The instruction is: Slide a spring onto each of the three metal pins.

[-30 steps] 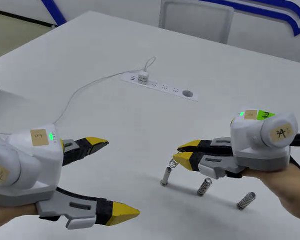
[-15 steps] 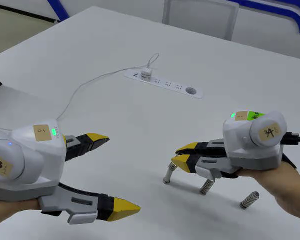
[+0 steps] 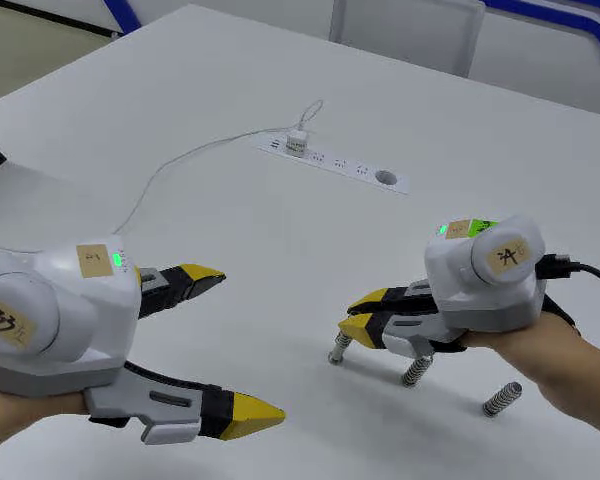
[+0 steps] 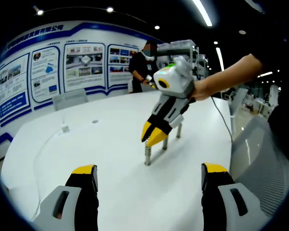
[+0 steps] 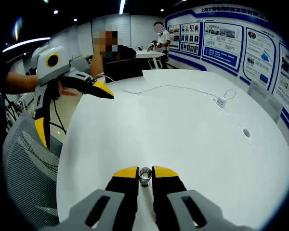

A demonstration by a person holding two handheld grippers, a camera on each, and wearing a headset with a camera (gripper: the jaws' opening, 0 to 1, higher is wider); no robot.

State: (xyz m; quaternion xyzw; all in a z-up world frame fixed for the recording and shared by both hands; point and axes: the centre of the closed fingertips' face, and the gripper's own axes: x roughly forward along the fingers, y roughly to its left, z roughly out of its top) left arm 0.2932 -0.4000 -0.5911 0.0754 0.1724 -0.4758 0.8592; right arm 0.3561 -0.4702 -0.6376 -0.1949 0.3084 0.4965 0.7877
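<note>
The right gripper (image 3: 358, 312) has its fingers clenched on a spring (image 5: 145, 176) seated over an upright pin (image 3: 335, 354) on the white bench (image 3: 280, 220), while the left gripper (image 3: 245, 342) hovers well apart, fingers spread wide.

Leaning metal pin (image 3: 337, 348), its coil spring (image 5: 145, 176) pinched between fingers (image 5: 126, 179), second spring-wrapped pin (image 3: 414, 371) just beside, third pin (image 3: 500, 398) farther along
</note>
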